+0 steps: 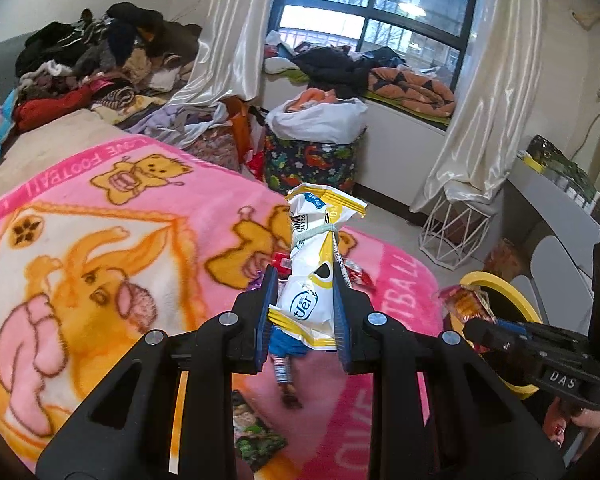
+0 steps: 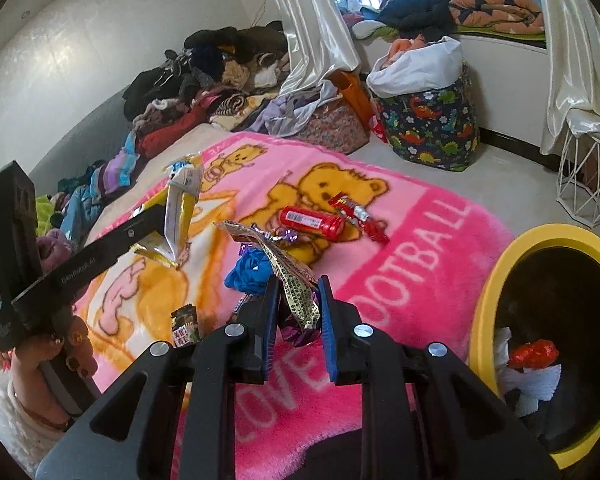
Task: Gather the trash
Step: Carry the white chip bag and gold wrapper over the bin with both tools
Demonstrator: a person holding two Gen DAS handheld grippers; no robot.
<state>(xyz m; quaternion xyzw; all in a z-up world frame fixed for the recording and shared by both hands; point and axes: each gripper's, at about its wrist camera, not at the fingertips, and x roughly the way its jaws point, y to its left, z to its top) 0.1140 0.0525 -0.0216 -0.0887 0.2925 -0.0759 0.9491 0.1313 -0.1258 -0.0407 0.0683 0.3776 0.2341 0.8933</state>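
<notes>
My left gripper is shut on a white and yellow snack wrapper that stands upright between its blue pads, above the pink bear blanket. The right wrist view shows the same left gripper and wrapper at the left. My right gripper is shut on a crinkled printed wrapper with purple foil under it. A yellow-rimmed bin stands at the right, with a red wrapper and white tissue inside. A red tube, a red candy wrapper and a blue scrap lie on the blanket.
A small dark packet lies near the blanket's front. A dinosaur-print basket and a white wire stool stand on the floor beyond the bed. Piled clothes cover the bed's far end. A hand holds the left gripper.
</notes>
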